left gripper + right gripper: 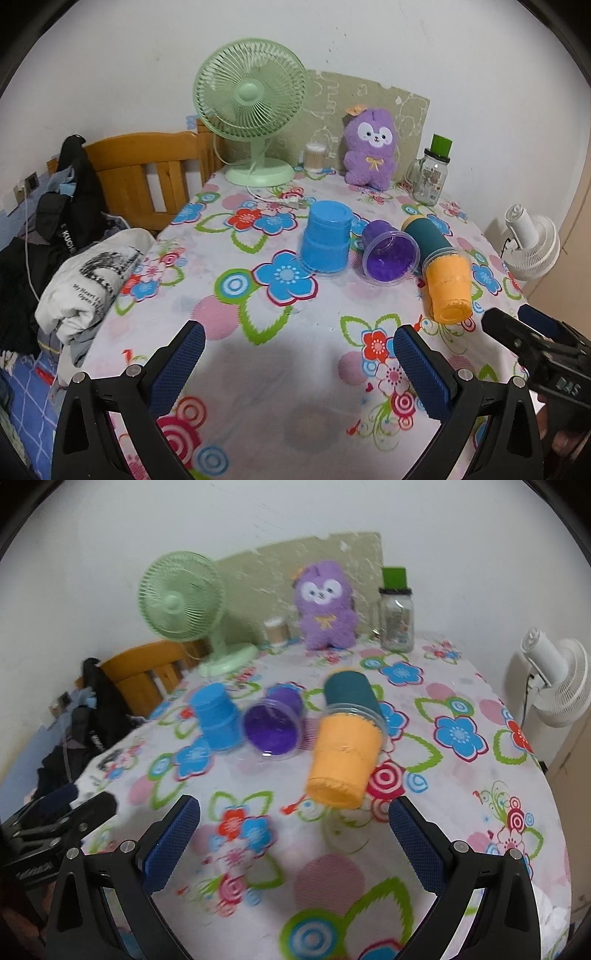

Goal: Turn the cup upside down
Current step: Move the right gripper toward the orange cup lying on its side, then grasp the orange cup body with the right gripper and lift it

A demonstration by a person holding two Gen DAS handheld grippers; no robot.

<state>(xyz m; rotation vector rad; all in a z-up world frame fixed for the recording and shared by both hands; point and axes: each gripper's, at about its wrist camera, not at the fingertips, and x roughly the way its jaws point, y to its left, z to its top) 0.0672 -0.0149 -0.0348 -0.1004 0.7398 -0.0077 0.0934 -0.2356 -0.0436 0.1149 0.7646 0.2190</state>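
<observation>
Both the left tongs point(297, 363) and the right tongs point(293, 840) are matte black frames with silver round screw heads, carrying fingers point(177, 363) faced in blue cross-hatched pads, and pale lettering, perhaps "DAS", marks the right one's body.

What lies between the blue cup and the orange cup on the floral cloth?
The purple cup, lying on its side, mouth toward the cameras; both wrist views show it.
</observation>
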